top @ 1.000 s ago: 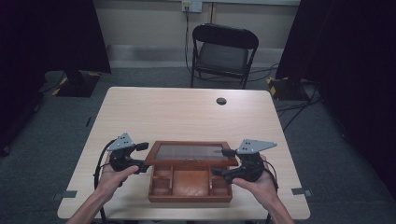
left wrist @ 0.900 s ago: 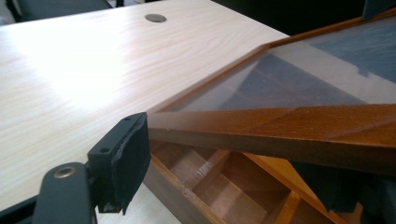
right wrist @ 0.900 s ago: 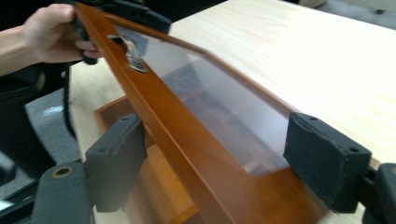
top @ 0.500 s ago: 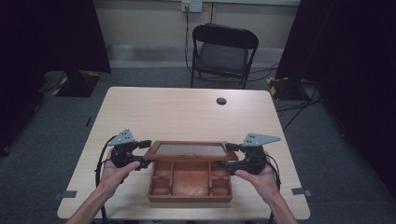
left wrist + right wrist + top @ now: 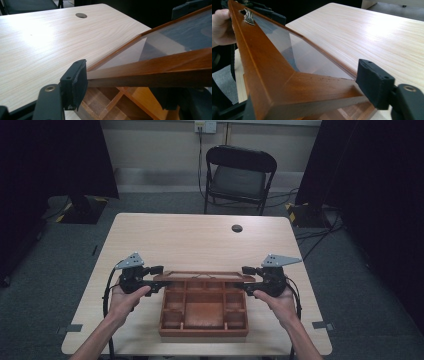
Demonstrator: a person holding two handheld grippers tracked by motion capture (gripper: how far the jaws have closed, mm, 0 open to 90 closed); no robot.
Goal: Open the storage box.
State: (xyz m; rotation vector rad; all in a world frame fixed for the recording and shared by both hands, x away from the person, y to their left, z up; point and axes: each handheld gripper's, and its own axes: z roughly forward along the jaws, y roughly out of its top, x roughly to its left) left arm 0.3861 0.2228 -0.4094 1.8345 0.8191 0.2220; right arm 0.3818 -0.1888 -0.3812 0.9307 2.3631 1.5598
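**Box lid raised, gripped at both side rails**

The wooden box (image 5: 204, 312) sits at the near middle of the table (image 5: 200, 240), its base divided into several compartments. Its lid (image 5: 202, 276) is a brown wooden frame around a clear pane, with a small metal clasp (image 5: 248, 16) on the front rail. The lid stands tilted up over the back of the base.

The left gripper (image 5: 156, 277) has just been closing; its jaws clasp the lid's left rail. The right gripper (image 5: 248, 278), likewise closing, clamps the right rail. The lid spans between both grippers.
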